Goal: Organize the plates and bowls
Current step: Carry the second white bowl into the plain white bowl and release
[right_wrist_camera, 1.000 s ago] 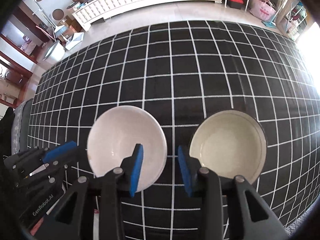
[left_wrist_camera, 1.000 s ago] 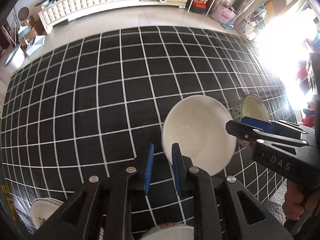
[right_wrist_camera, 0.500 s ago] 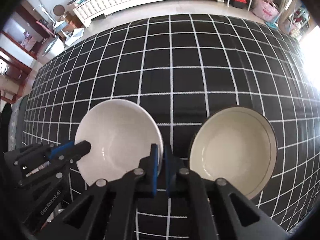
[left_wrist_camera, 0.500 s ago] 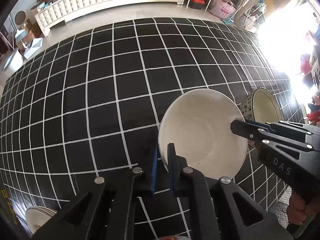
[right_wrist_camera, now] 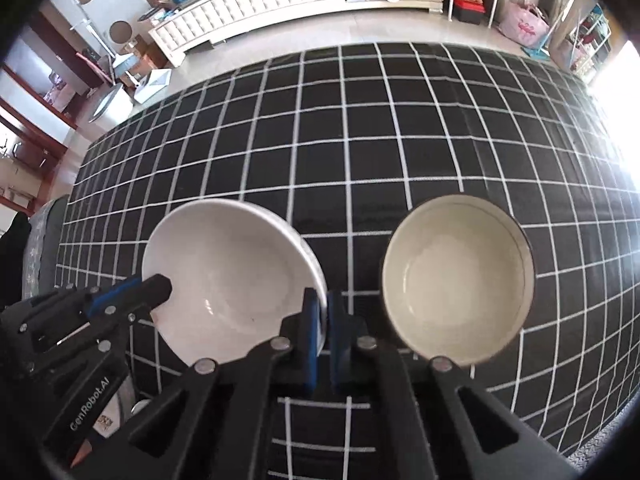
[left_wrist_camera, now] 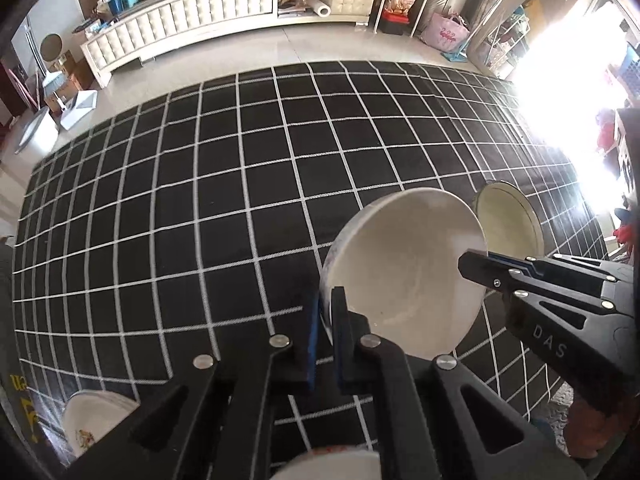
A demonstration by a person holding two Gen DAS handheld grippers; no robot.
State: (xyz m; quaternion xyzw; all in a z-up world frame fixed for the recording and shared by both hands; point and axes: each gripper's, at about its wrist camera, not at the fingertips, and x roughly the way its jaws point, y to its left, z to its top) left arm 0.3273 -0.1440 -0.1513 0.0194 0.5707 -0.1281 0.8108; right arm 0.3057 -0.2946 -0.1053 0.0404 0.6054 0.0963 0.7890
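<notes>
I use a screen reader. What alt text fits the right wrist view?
Both grippers, right and left, clamp opposite rims of a plain white ceramic bowl over a black white-gridded tablecloth; a cream dark-rimmed bowl sits to its right.

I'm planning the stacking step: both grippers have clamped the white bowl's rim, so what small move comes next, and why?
Probably carry the white ceramic bowl sideways over the cream dark-rimmed bowl beside it. The left gripper and right gripper each pinch opposite sides of its rim, and it looks tilted off the black grid-patterned cloth, so nesting seems the natural follow-up.
</notes>
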